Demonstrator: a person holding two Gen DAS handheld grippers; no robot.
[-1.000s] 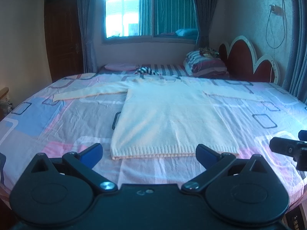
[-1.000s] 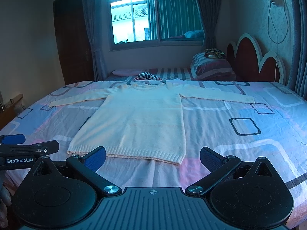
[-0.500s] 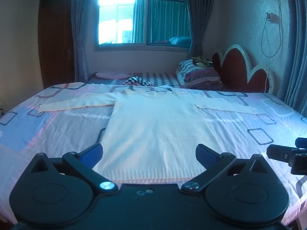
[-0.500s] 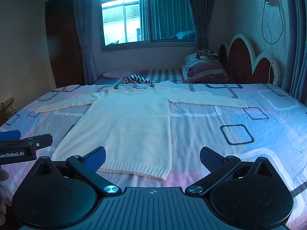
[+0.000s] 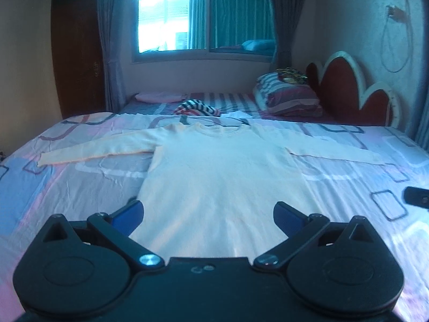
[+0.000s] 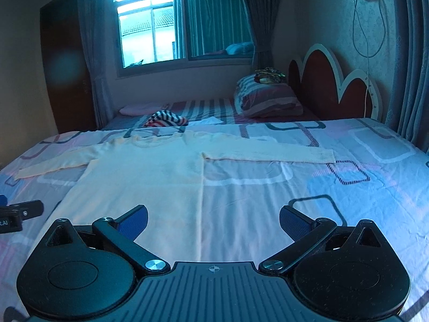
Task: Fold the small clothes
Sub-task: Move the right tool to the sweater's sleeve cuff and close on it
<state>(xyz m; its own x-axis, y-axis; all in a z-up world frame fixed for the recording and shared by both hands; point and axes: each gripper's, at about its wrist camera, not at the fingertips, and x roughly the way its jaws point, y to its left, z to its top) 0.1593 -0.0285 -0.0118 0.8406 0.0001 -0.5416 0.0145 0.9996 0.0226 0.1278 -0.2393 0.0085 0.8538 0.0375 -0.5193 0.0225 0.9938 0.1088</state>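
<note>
Pre-fold approach: sweater [image 5: 222,177] flat mid-frame on bed [image 6: 348,187]. My L gripper [image 5: 209,214], R gripper [image 6: 213,218] both jaws wide, empty. Next: grab hem corners.

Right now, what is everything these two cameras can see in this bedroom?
sweater: one, cream, spread flat on the bed, sleeves out
bedsheet: one, pink and blue with squares, under the sweater
striped garment: one, dark and white, crumpled beyond the collar
folded bedding: one striped pile, by the headboard
headboard: one, red with white scalloped edge, right
window: one, curtained, far wall
cable: one, hanging on the right wall
left gripper: one, black with blue pads, open over the hem
right gripper: one, same, open
</note>
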